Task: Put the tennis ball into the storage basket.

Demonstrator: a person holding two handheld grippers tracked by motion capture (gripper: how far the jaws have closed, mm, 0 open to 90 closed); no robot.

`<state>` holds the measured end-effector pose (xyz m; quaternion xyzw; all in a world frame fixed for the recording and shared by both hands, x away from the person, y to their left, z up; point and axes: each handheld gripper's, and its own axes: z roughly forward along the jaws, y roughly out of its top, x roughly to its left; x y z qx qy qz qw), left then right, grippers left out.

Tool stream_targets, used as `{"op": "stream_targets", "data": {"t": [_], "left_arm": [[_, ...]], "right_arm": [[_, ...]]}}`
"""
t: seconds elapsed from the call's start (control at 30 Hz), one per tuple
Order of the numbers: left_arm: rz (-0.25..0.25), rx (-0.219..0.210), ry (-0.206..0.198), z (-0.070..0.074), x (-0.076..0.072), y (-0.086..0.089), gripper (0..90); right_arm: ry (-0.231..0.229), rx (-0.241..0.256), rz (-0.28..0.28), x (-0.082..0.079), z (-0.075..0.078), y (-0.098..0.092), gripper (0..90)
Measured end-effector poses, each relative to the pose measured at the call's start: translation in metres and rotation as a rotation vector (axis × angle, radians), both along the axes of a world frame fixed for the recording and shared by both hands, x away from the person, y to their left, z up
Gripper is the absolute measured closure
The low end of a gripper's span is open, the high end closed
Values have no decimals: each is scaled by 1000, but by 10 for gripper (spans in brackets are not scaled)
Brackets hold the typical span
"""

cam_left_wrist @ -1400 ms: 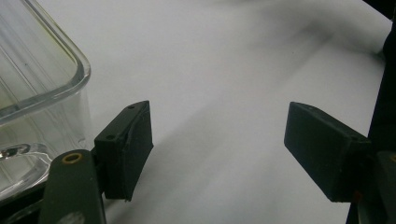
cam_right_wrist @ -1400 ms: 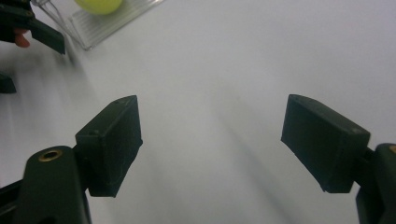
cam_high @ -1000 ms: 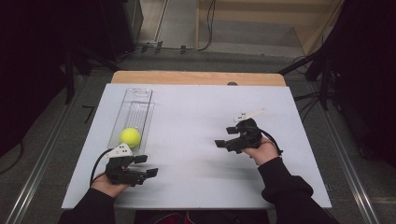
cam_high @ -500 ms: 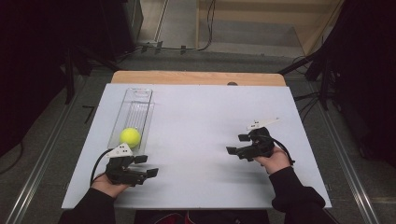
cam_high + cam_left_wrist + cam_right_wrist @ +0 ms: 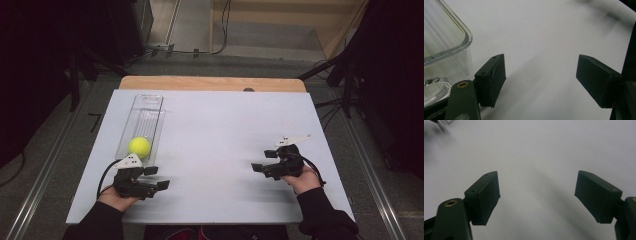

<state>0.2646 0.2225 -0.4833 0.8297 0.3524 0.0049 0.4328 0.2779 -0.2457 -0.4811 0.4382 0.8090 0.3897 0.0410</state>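
A yellow-green tennis ball (image 5: 139, 146) lies in the near end of a long clear plastic tray (image 5: 145, 111) on the left of the white table. My left gripper (image 5: 159, 179) rests low at the front left, just in front of the tray, open with nothing between its jaws. In the left gripper view the tray's rounded corner (image 5: 451, 42) sits close beside the left jaw. My right gripper (image 5: 261, 168) is at the front right, pointing left, open and empty over bare table, as the right gripper view confirms (image 5: 537, 200).
The white table top (image 5: 215, 135) lies on a wooden board (image 5: 210, 83) whose far edge shows. Metal rails run along the floor on both sides. Dark stands and cables stand beyond the far edge.
The right hand has drawn its gripper back toward the front right of the table. The left gripper, the ball and the tray have stayed put.
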Motion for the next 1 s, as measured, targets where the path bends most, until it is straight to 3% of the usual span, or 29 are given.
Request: {"op": "stream_targets", "data": {"t": [0.53,1.0], "left_arm": [[-3,3,2,0,0,0,241],[-6,6,-4,0,0,0,241]], "right_arm": [[3,-3,-32,-15,-10,-18,181],[19,-17,-42,-16,-18,-22,181]]}}
